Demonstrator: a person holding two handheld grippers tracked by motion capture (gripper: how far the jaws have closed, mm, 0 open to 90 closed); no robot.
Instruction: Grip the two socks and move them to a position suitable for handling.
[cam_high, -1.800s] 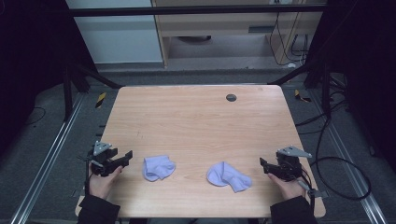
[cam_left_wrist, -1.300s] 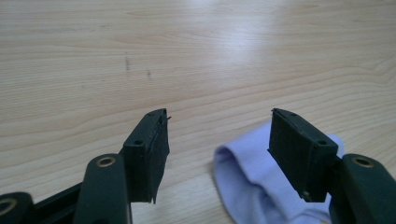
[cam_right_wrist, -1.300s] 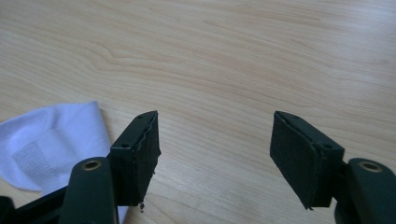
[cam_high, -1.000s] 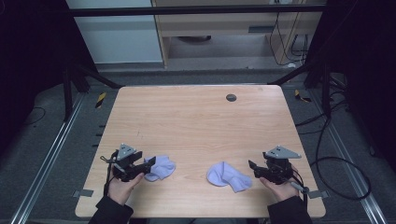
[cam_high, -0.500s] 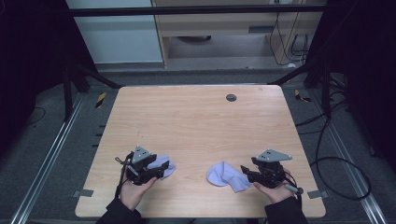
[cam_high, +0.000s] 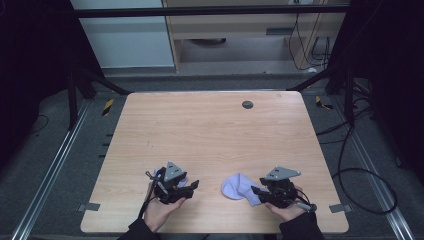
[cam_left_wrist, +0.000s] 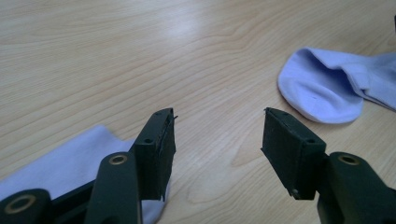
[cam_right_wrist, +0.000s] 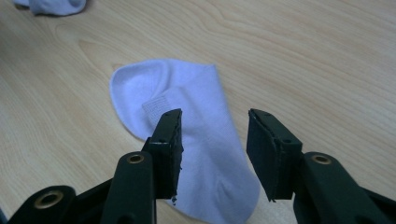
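Two pale socks (cam_high: 239, 187) lie on the counter (cam_high: 210, 135); your open, closing fingers (cam_right_wrist: 169, 140) may pinch only the right sock's top layer.

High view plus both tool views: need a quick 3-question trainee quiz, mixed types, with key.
1. True or false: the right tool has its jaws over a pale sock lying on the table.
2. Multiple choice: how many socks lie on the table? A one; B two; C three.
3. Fill in: in the left tool view, the left tool has its jaws apart over bare ____, with the near sock beside one jaw.

Key: 1 true. 2 B: the near sock by the left tool and the pale sock by the right. 3 wood; both tools' jaws have just been closing, and neither yet presses on a sock.
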